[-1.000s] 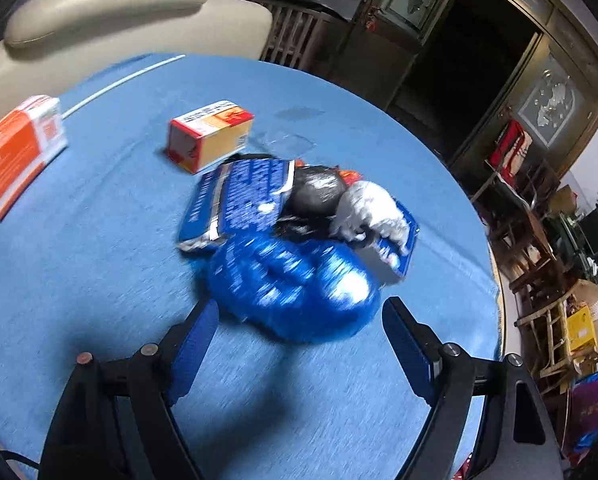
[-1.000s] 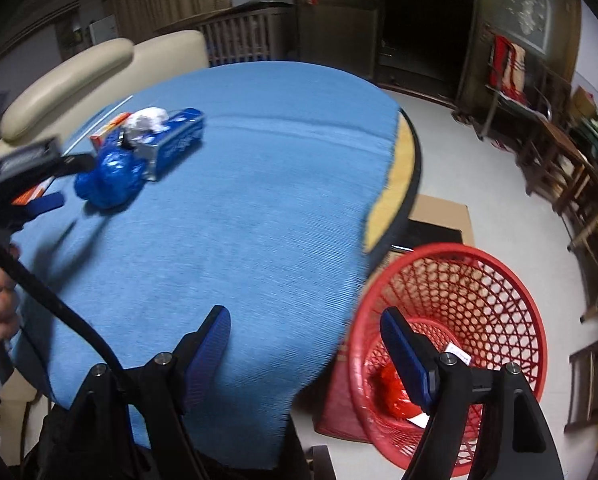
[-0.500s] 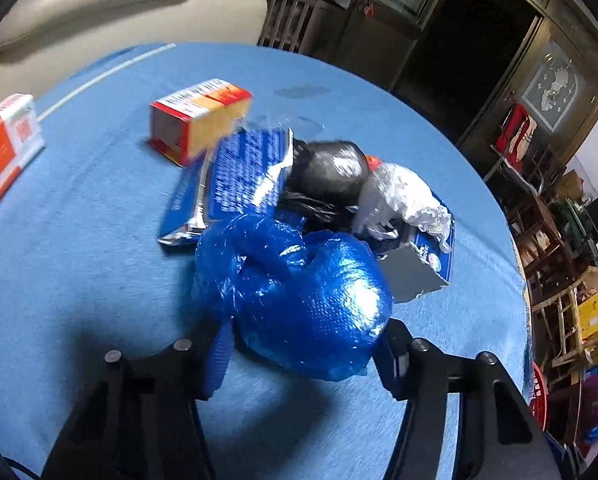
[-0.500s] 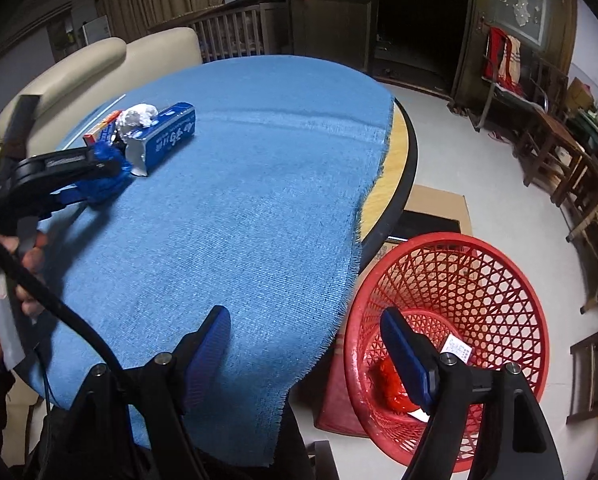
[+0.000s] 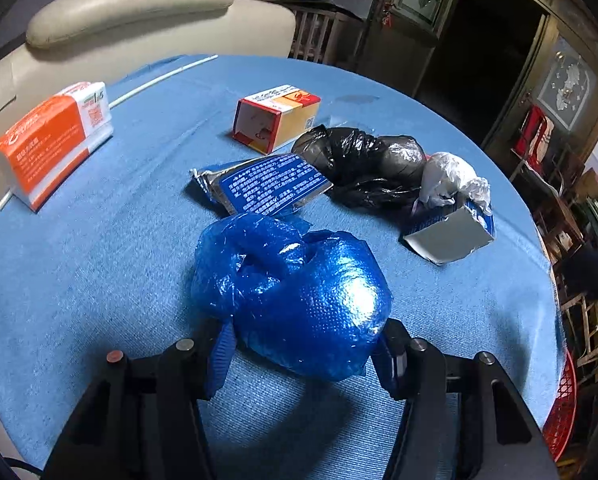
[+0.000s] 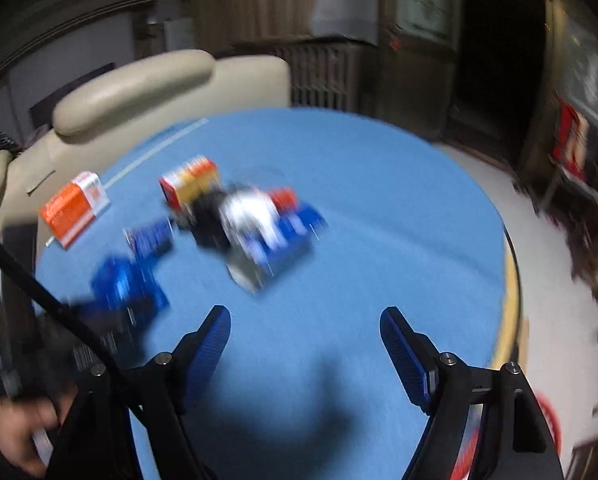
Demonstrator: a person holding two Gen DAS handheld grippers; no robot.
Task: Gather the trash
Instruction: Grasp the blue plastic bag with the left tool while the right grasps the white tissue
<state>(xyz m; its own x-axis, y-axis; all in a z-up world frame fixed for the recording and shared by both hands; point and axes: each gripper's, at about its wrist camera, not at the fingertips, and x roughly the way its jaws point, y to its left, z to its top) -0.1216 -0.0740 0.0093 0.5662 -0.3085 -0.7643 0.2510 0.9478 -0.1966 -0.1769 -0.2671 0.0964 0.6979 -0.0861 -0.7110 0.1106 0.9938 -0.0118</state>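
Note:
A crumpled blue plastic bag [image 5: 295,300] lies on the blue tablecloth [image 5: 99,272], and my left gripper [image 5: 303,349] is shut on it, both pads pressing its near sides. Behind it lies a pile: a blue foil packet [image 5: 267,184], a black bag [image 5: 363,160], a white crumpled bag [image 5: 451,178] and a torn grey-and-blue carton [image 5: 449,234]. The blurred right wrist view shows my right gripper [image 6: 305,328] open and empty above the cloth, short of the pile [image 6: 251,224]. The blue bag [image 6: 119,280] shows there at the left.
A red-and-yellow carton [image 5: 277,116] and an orange-and-white box [image 5: 55,140] lie farther back on the round table. A beige sofa [image 5: 139,16] stands behind it. A red mesh basket [image 5: 563,404] sits on the floor past the table's right edge. A person's hand [image 6: 19,428] holds the left gripper.
The left gripper's jaws closed on the blue bag, which now sits apart from the pile. The right gripper swung left from the red basket to face the trash on the table.

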